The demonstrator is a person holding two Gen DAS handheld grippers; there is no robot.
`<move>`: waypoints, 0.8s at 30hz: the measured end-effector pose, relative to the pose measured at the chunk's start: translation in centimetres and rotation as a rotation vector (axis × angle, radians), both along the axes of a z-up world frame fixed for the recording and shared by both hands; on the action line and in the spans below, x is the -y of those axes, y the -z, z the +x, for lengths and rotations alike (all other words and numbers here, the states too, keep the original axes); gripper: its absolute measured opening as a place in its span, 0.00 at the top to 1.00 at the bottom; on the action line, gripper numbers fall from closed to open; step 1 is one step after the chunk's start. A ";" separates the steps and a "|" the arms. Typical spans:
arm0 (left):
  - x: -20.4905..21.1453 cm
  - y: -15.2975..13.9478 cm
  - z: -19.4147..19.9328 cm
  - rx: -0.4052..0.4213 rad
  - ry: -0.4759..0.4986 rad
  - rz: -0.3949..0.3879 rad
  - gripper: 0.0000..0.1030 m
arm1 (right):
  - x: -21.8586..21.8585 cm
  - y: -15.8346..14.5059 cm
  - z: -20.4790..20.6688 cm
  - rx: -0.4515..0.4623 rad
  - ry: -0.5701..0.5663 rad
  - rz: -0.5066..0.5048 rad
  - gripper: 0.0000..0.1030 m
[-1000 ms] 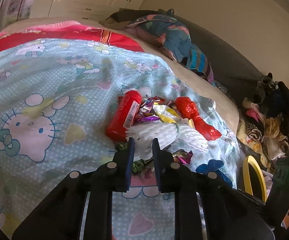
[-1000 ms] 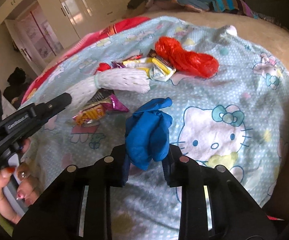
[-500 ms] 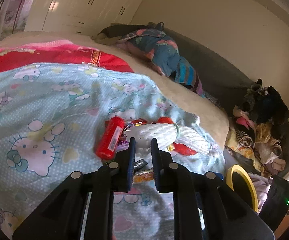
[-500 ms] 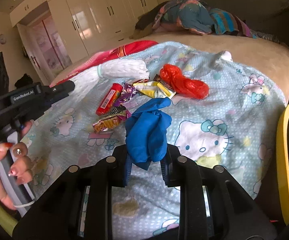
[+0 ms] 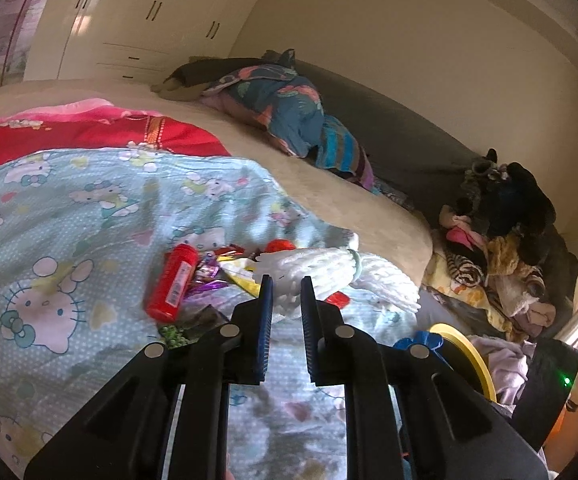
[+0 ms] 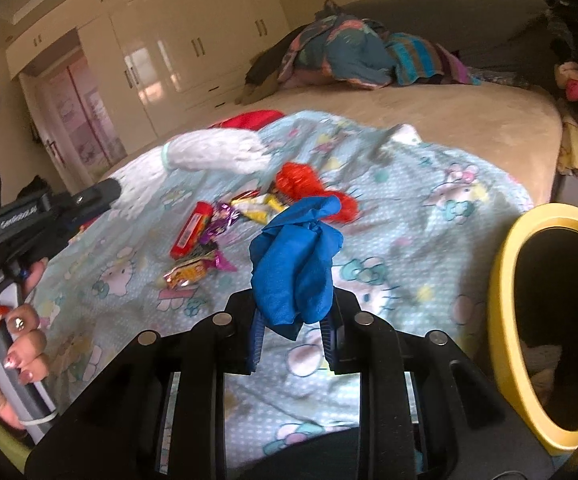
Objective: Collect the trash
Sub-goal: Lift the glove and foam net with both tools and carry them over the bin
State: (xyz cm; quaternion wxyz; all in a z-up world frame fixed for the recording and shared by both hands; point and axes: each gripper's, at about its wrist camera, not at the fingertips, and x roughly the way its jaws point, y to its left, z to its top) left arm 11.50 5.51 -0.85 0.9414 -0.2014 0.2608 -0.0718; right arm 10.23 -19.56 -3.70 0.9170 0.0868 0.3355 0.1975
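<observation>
Ahead of the left gripper (image 5: 286,280), jaws pinched on the white foam netting (image 5: 331,270), which reads light and crushable.

At the right gripper (image 6: 293,312), a limp blue plastic bag (image 6: 295,258) is clamped; the yellow-rimmed bin (image 6: 503,280) sits at three o'clock.

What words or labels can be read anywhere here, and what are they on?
"GenROBOT.AI", partly blurred, on the side of the left gripper.
Label on the red tube: too small to read.
Print on the snack wrappers: too blurred to read.
Nothing else carries readable text.
</observation>
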 end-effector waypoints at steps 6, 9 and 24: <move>1.2 -0.3 -0.2 0.005 0.036 -0.003 0.87 | 2.3 -0.7 -0.2 0.016 0.058 0.015 0.83; 2.1 -0.6 -0.3 0.009 0.059 0.004 0.87 | 3.7 -1.0 -0.3 0.023 0.088 0.020 0.83; 6.7 -0.6 -1.0 0.008 0.168 0.044 0.87 | 10.6 -1.9 -0.8 0.043 0.251 0.056 0.83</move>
